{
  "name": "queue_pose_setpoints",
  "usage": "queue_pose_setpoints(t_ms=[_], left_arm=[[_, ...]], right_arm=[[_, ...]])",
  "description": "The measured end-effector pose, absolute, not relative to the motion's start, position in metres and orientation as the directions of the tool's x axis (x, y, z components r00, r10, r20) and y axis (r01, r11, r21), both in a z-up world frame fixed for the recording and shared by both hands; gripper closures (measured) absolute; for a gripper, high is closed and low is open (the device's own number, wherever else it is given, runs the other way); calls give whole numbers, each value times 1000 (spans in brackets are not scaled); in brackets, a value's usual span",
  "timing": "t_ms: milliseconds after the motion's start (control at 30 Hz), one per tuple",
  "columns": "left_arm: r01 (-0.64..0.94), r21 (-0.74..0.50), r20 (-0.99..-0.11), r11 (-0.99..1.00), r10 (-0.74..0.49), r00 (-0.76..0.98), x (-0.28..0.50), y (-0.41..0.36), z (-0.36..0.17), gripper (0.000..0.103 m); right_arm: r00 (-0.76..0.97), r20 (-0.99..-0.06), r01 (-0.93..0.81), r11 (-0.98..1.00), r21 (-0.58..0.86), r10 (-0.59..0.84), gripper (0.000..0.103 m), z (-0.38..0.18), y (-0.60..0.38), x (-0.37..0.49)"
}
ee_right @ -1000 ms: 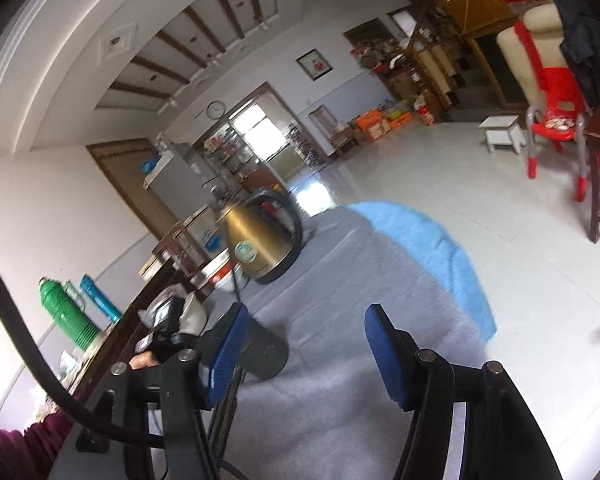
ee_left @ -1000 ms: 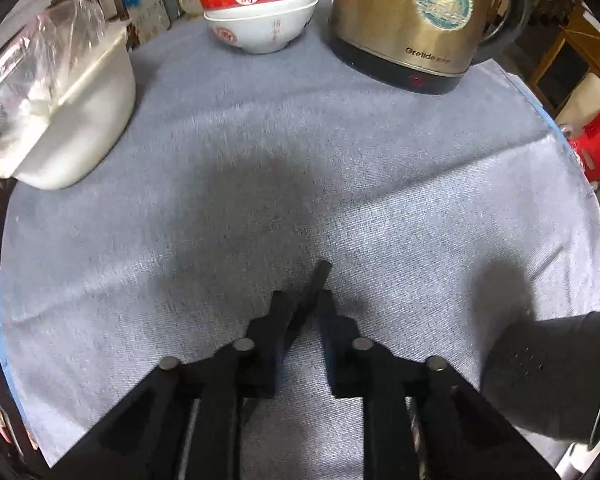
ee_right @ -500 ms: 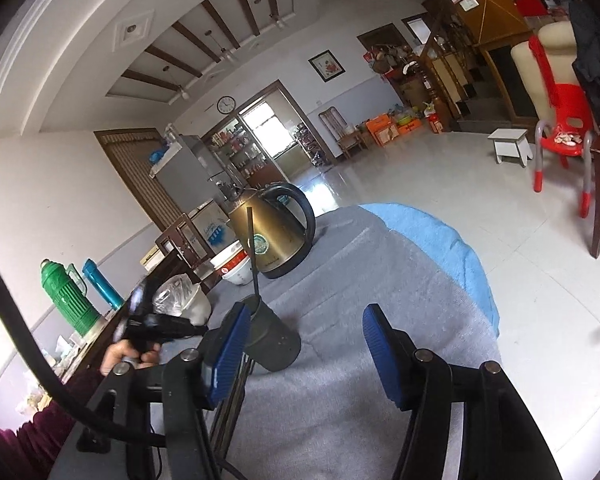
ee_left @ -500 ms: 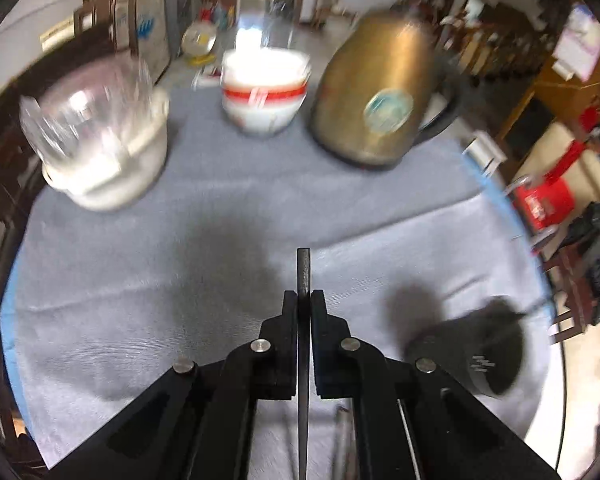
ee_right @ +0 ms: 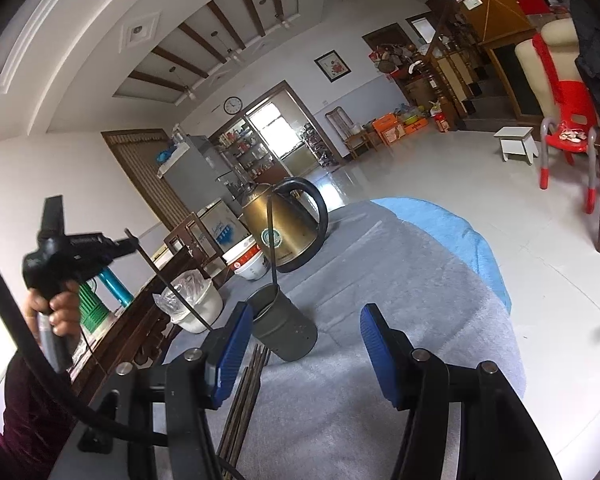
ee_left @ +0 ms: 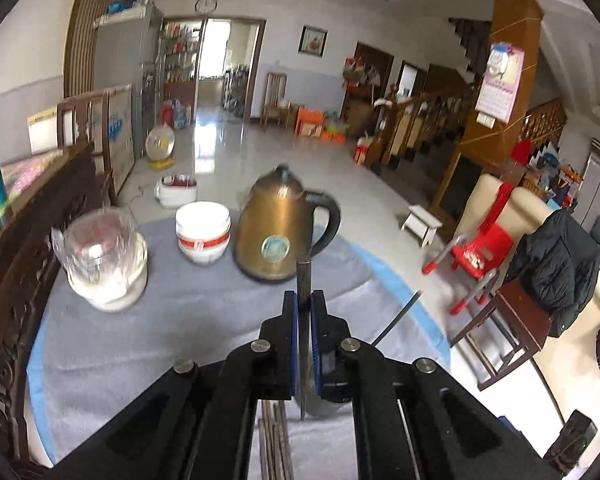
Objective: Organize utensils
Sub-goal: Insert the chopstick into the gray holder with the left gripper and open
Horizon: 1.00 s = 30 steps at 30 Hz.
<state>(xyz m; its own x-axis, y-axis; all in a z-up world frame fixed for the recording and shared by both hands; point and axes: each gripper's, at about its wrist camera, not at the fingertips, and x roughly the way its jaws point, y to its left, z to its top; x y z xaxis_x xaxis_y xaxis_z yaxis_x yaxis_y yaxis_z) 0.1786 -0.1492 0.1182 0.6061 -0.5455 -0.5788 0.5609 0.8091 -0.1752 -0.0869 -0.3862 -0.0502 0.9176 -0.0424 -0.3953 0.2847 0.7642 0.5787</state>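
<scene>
My left gripper is shut on a thin dark chopstick and is held well above the grey cloth. The right wrist view shows that left gripper raised at the left in a person's hand, with the chopstick slanting down from it. A dark cylindrical holder stands on the cloth with one chopstick upright in it. Several more chopsticks lie on the cloth beside it. My right gripper is open just short of the holder, with nothing between its blue pads.
A brass kettle, stacked red-banded bowls and a white pot with a plastic bag stand at the far side of the round, cloth-covered table. A dark carved bench runs along the left. Chairs stand off to the right.
The left gripper closed on the chopstick, then rose off the cloth and tipped upward, so the room came into view. The right gripper hardly moved.
</scene>
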Motion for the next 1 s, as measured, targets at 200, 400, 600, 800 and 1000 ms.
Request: queue_pose_setpoints(t_ms=[200, 400, 600, 800, 1000], left_arm=[[557, -197, -526, 807, -566, 635, 178, -160, 135, 97], [542, -199, -515, 816, -558, 651, 182, -184, 122, 97], [548, -163, -598, 821, -524, 607, 186, -199, 78, 95], [552, -141, -588, 822, -518, 621, 168, -168, 68, 57], [507, -195, -613, 840, -508, 605, 147, -98, 33, 51]], right_arm=[[919, -390, 289, 760, 582, -51, 43, -49, -393, -96], [917, -397, 285, 759, 585, -38, 43, -51, -393, -96], [912, -410, 281, 767, 576, -27, 43, -52, -391, -94], [910, -413, 272, 774, 572, -15, 42, -52, -388, -93], [899, -438, 247, 797, 552, 25, 42, -58, -369, -79]])
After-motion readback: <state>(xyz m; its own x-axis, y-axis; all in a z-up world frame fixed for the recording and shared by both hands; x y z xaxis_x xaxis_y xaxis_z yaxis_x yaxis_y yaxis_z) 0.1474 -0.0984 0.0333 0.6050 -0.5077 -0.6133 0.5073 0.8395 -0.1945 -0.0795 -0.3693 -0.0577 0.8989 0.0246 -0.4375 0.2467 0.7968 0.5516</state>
